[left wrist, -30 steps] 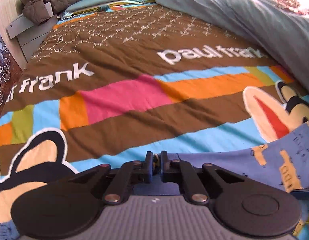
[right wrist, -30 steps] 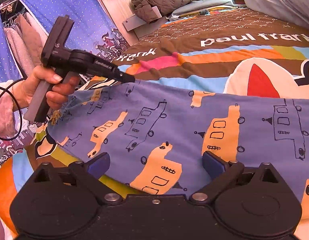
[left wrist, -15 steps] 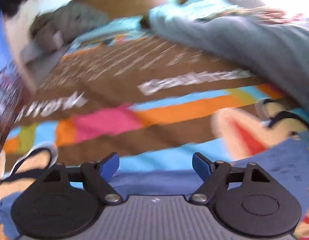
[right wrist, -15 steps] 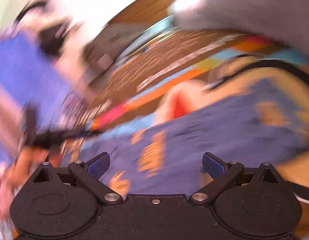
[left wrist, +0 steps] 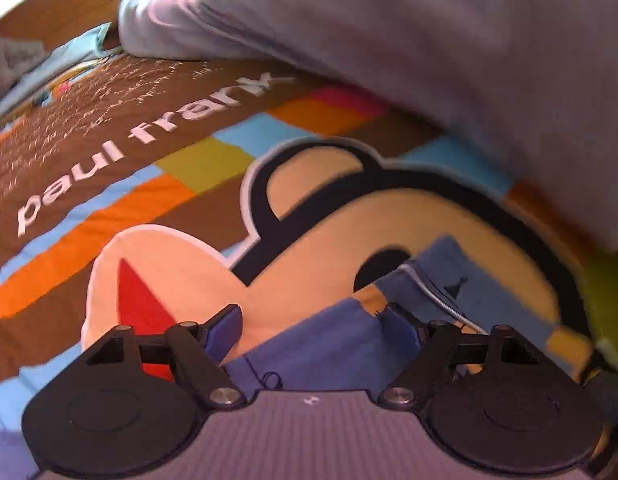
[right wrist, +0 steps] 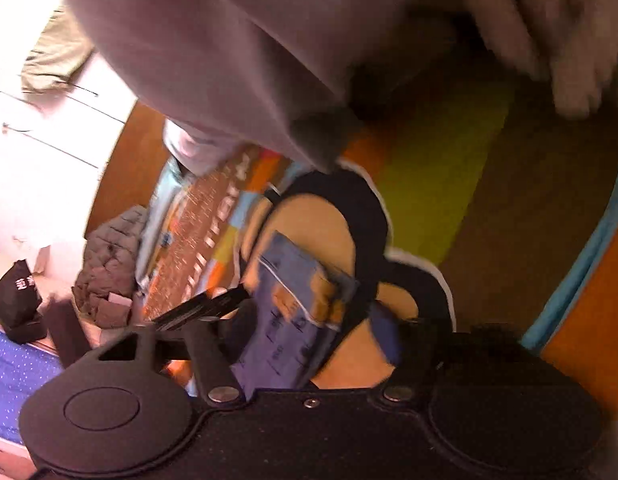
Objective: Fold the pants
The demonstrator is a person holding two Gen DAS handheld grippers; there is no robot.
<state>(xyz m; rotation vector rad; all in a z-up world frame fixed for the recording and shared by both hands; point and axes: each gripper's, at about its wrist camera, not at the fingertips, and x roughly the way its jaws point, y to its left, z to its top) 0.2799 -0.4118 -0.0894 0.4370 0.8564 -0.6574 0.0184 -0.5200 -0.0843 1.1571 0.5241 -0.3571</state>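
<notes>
Pants (left wrist: 341,344) lie on the bedspread (left wrist: 157,200) near the grey duvet's (left wrist: 429,40) edge: thin, soft, light cotton that slumps, so I'd pinch hems or waistband corners. My left gripper (left wrist: 317,328) is wide open and empty over the fabric. My right gripper (right wrist: 305,332) is tilted, likewise spread, holding nothing.
</notes>
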